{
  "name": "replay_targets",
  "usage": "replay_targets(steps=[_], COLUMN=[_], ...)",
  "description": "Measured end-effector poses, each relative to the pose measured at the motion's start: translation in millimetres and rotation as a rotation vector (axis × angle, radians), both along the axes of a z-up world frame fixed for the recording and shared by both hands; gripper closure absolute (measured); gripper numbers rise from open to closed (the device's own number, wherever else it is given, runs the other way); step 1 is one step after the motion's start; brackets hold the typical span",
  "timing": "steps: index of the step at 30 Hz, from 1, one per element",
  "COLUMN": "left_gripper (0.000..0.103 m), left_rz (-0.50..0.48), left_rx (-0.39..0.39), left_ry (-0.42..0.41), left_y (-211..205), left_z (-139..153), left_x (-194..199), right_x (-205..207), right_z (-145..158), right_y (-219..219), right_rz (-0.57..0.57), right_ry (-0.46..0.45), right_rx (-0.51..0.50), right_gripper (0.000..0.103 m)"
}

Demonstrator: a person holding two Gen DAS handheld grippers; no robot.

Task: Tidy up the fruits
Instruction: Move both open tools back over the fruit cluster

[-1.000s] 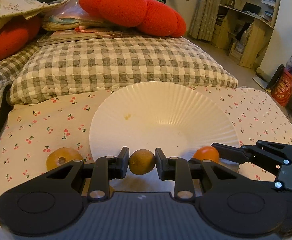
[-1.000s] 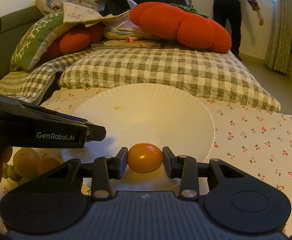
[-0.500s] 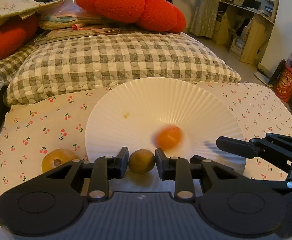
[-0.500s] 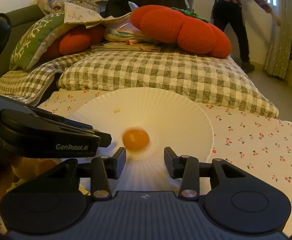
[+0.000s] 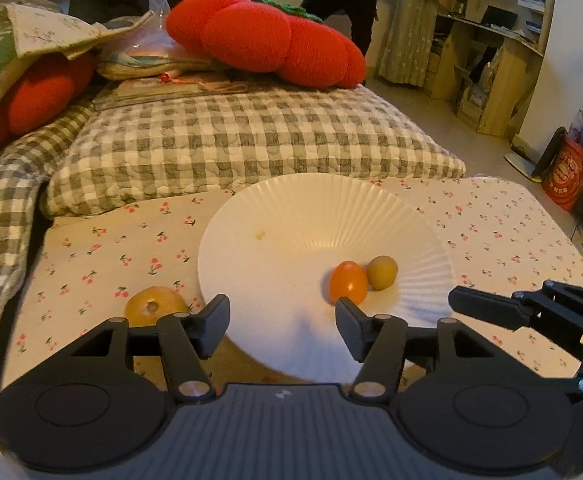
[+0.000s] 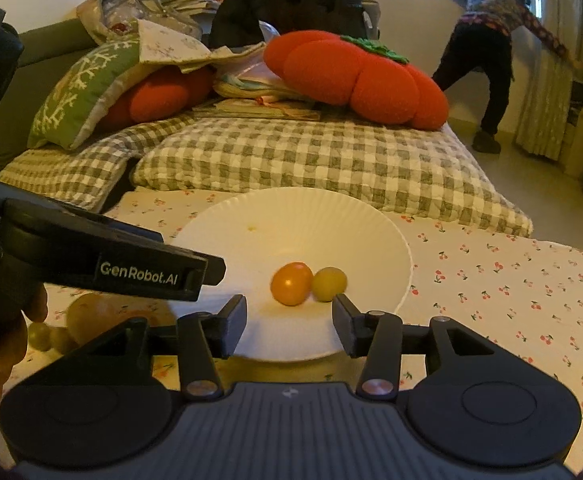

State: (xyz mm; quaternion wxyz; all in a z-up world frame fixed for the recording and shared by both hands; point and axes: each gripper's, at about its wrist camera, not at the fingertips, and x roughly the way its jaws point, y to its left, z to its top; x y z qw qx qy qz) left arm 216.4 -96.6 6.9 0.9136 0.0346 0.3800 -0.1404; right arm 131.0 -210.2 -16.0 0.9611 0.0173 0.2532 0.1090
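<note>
Orange tomato touching olive-yellow fruit, ribbed white plate

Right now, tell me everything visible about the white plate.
The white plate is round, wide and shallow, with fine ribs fanning out to its rim, and looks like glossy ceramic. It sits flat on the cherry-print cloth. An orange fruit and a greenish fruit lie touching inside it. A small yellowish speck marks the inner slope.
</note>
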Motion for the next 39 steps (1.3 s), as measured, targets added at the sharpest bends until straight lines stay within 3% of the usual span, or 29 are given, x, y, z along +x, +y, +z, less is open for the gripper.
replay_targets(steps=[12,24,29,39], left_gripper=[0.038,0.038,0.038,0.038], left_rz=[0.067,0.126,0.162,0.216], left_rx=[-0.022,-0.033,-0.053,-0.060], left_ry=[0.016,0.069,0.085,0.106], left_y=[29.8,59.6,75.8,100.9], left_z=[16.7,11.3,6.6,-5.3], left_x=[-54.5,-110.4,-129.4,-145.6], right_x=[-44.5,-87.6,-103.9,-116.5], right_z=[-0.1,-3.4,-6.8,-21.4], right_y=[5.8,18.3,28.7,52.6], right_rz=[-0.021,0.001,0.032,0.083], right_ry=[0.015,0.038,0.045,0.086], right_rx=[0.057,0.102,0.100,0.086], right_gripper=[0.053,0.052,0.044,0.043])
